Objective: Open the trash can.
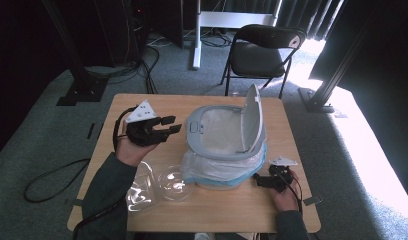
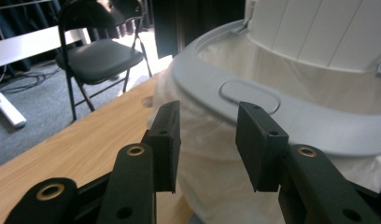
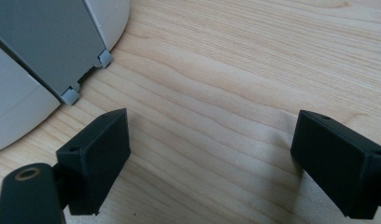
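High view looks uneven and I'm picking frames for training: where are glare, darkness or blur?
High view: sunlight blows out the floor at right, backdrop dark. Left gripper view: bin soft, jaws sharp. Right gripper view: even light, table grain crisp.

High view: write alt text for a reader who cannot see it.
A grey lidded bin with its lid raised and a white liner stands on a wooden table. The left gripper is open beside it, the right gripper low near its base; clear plastic cups lie in front.

Wooden table (image 1: 212, 210) under lined bin (image 1: 224, 150), clear bowls (image 1: 175, 183)
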A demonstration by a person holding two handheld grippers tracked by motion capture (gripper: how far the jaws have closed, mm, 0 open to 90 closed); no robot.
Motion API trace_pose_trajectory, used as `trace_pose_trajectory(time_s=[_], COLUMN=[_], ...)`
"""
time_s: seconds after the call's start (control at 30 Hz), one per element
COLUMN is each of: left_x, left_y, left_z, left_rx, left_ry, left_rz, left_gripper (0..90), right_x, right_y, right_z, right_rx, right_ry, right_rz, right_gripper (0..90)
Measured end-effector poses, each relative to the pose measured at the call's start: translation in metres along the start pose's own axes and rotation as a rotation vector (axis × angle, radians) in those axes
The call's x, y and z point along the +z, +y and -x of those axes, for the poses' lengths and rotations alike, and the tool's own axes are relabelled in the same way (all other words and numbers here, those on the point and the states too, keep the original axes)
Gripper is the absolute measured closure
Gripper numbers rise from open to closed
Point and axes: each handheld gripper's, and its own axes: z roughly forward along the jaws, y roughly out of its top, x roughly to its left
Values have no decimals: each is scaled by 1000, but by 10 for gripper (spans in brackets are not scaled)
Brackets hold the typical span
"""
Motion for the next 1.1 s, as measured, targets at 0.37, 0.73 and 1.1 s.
trace_pose_trajectory(time_s=[0.37,0.73,1.1], left_x=[-16,-27,-44], left_y=[-27,-59,-93], left_z=[-14,-21,-31], left_rx=[-49,-103,-166], left_ry=[49,83,145], left_rz=[-30,-66,-86], left_gripper=[595,588,562], right_x=[0,0,0], right_y=[0,0,0], right_z=[0,0,0], right_rx=[-1,-1,-1], right_ry=[0,-1,-1], right_rz=[1,1,1], right_gripper=[110,110,110])
